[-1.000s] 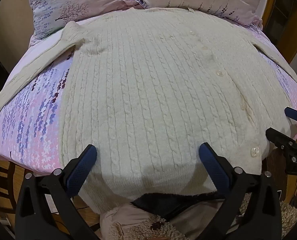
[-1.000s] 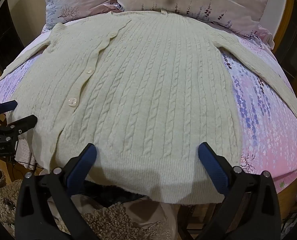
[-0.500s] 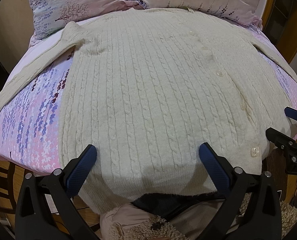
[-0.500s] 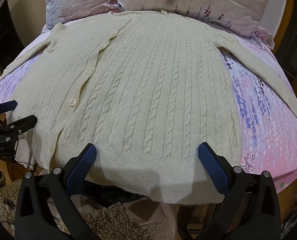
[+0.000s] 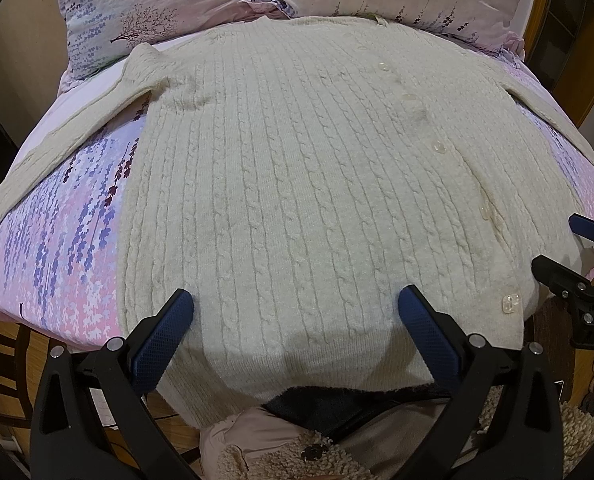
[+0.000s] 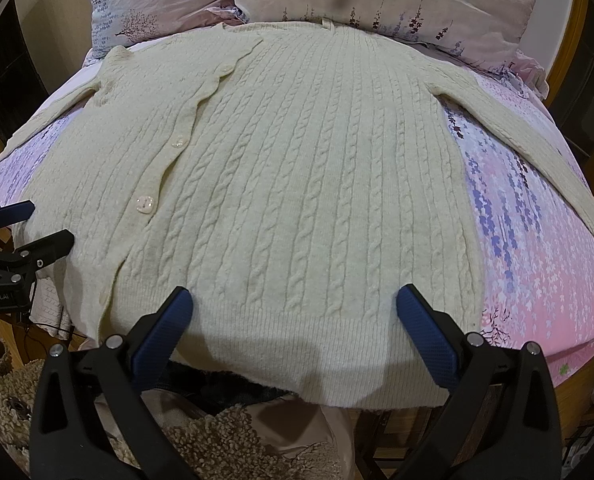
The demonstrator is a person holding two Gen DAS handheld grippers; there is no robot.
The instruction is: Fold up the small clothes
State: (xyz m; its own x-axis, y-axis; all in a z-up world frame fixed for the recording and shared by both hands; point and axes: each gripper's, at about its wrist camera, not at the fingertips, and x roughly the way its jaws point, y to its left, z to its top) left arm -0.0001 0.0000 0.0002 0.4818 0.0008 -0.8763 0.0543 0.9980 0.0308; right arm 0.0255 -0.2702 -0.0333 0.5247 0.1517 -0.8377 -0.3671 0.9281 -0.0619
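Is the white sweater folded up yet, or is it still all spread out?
Spread out. The sweater lies flat on the bed, both sleeves stretched sideways, nothing folded over.

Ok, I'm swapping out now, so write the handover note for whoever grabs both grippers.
Left gripper: open, empty, over the hem.
Right gripper: open, empty, over the hem further right.
Cream cardigan: flat on the bed, front up; neck toward the pillows, sleeves spread sideways, hem hanging over the near edge.
Done: spread out only.
Left: all folds, likely sleeves inward first.
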